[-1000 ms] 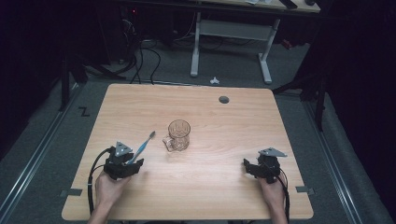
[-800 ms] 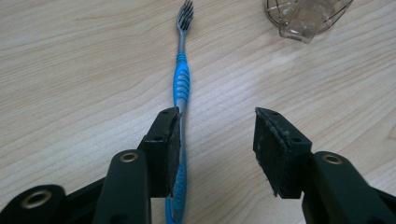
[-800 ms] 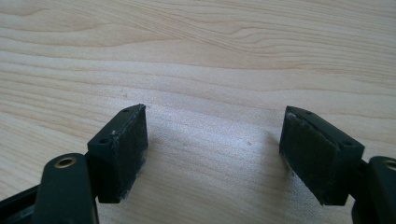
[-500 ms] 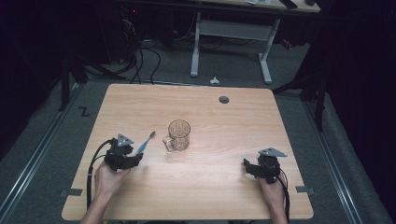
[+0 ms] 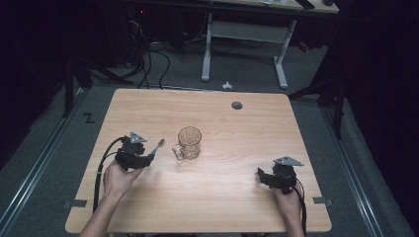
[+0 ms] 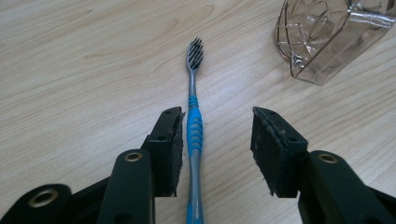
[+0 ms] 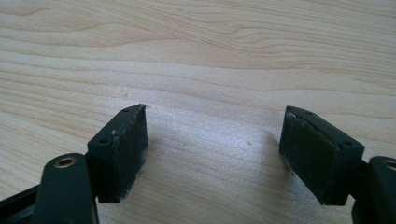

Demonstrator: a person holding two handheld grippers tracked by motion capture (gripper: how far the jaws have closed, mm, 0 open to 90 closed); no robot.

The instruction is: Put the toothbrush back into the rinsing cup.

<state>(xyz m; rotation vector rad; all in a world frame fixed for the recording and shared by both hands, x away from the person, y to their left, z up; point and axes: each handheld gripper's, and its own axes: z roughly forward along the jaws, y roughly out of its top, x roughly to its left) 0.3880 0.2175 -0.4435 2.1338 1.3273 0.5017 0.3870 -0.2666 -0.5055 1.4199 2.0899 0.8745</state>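
Observation:
A toothbrush (image 6: 194, 126) with a blue-and-grey handle and dark bristles lies flat on the wooden table (image 5: 237, 197), left of a clear glass mug (image 5: 189, 142). My left gripper (image 5: 146, 158) is low over the toothbrush (image 5: 157, 146). In the left gripper view (image 6: 217, 116) the handle runs between the jaws, right beside the left pad (image 6: 173, 140) and well apart from the right one. These jaws have just been closing, and they do not clamp the handle. The mug (image 6: 322, 37) stands ahead to the right. My right gripper (image 5: 262, 177) rests open near the table's front right, with bare wood between its jaws (image 7: 215, 121).
A round grey cable hole (image 5: 237, 105) sits near the table's far edge. Cables (image 5: 148, 54) and a white desk frame (image 5: 244, 34) stand on the floor beyond the table. A cable (image 5: 101, 168) trails from the left gripper toward the front edge.
The left hand has carried its gripper away from the person along the toothbrush handle, toward the mug. The right gripper has stayed where it was.

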